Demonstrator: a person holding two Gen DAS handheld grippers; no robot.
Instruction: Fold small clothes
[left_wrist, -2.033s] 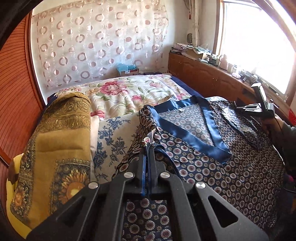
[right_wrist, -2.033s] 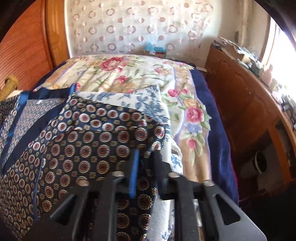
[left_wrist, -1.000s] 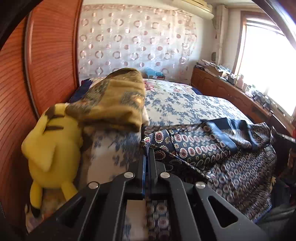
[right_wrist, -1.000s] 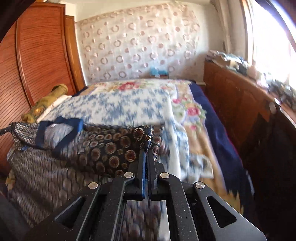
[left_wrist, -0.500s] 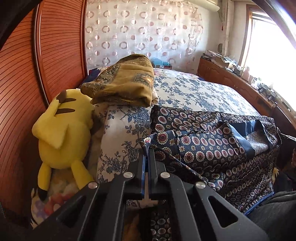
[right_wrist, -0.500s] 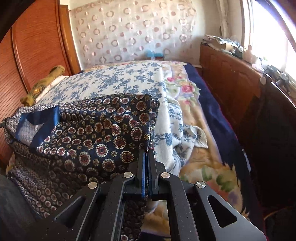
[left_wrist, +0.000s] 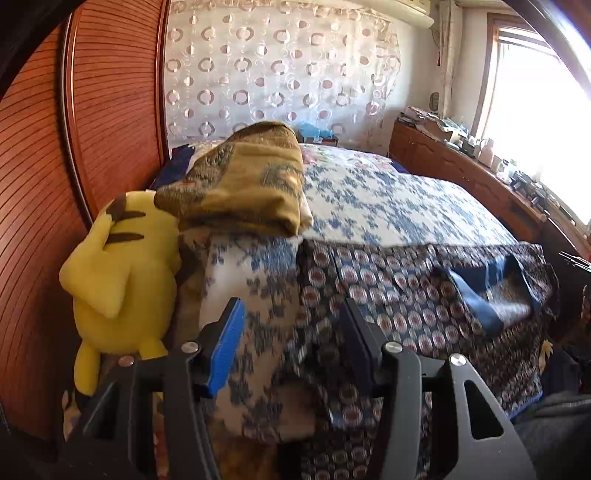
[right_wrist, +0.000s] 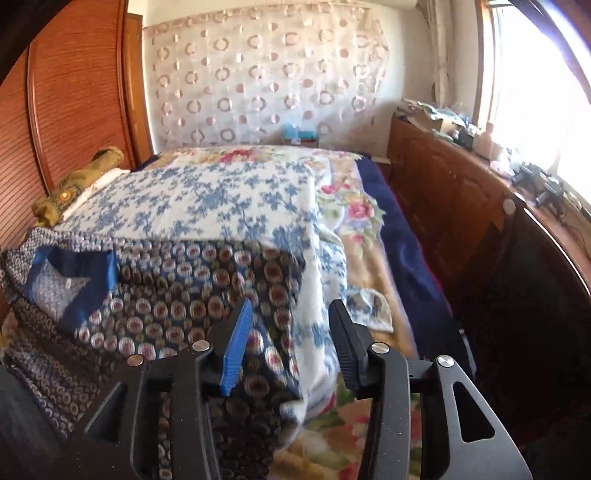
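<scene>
Both your grippers, left gripper (left_wrist: 291, 332) and right gripper (right_wrist: 286, 332), are opening at bottom centre, pads off the patterned garment (left_wrist: 406, 295), which lies folded mid-frame on the blue-flowered quilt (left_wrist: 369, 199); farther back, upper left, an olive blanket (left_wrist: 243, 177).

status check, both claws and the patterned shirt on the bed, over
Left claw opening, nothing gripped. Right claw opening, nothing gripped. Patterned shirt lies folded over on the bed. Yellow plush toy sits beside it, clear of the shirt.
</scene>
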